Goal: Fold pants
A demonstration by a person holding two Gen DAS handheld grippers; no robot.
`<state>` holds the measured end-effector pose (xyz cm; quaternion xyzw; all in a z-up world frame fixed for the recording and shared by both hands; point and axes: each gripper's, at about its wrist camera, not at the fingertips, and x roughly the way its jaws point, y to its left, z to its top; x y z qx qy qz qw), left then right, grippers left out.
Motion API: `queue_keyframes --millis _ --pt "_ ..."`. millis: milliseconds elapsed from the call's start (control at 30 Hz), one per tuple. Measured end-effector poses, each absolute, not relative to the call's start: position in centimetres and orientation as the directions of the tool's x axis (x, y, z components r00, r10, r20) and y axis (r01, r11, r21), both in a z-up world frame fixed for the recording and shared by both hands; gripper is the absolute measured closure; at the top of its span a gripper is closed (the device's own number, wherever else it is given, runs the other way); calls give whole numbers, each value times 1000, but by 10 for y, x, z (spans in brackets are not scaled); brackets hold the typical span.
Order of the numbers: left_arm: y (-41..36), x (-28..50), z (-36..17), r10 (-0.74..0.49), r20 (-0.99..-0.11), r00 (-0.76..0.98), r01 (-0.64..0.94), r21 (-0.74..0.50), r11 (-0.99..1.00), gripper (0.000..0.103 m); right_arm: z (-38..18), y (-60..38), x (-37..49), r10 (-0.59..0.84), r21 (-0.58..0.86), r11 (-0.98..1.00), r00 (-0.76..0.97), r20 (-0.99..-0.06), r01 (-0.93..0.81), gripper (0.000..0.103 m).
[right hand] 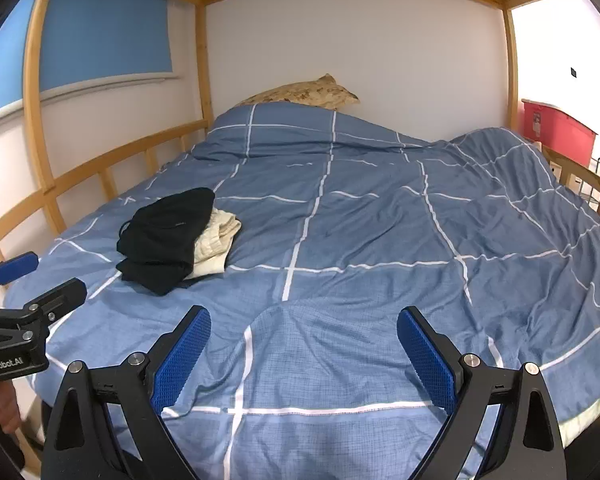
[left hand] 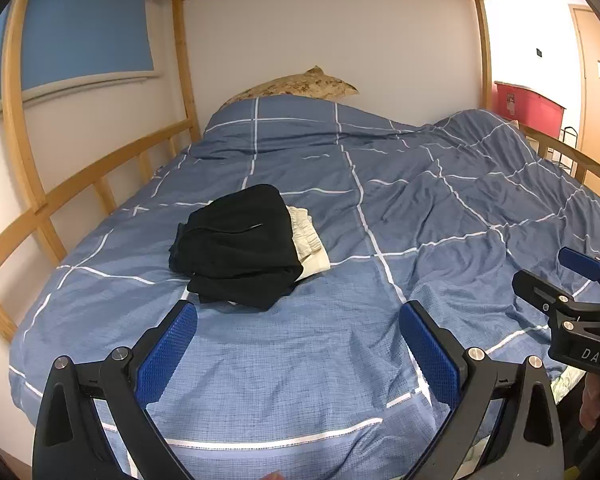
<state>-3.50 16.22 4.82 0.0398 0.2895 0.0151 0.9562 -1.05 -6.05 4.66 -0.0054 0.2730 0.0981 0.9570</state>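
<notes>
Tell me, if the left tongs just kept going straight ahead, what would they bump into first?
Probably the blue checked duvet. The left tongs are open and empty, aimed over the bed just right of the black pants, which lie on a cream garment. They would likely miss the pile, though depth is hard to judge.

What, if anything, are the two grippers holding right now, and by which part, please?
Nothing is held. The left gripper and right gripper are both open above the duvet; the black pants lie untouched.
</notes>
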Motion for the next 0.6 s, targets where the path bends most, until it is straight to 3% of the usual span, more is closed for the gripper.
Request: queue_keyframes --millis 600 --pt "163 -36 51 55 -548 835 -8 88 996 1 47 -62 -11 183 38 981 832 -523 -192 8"
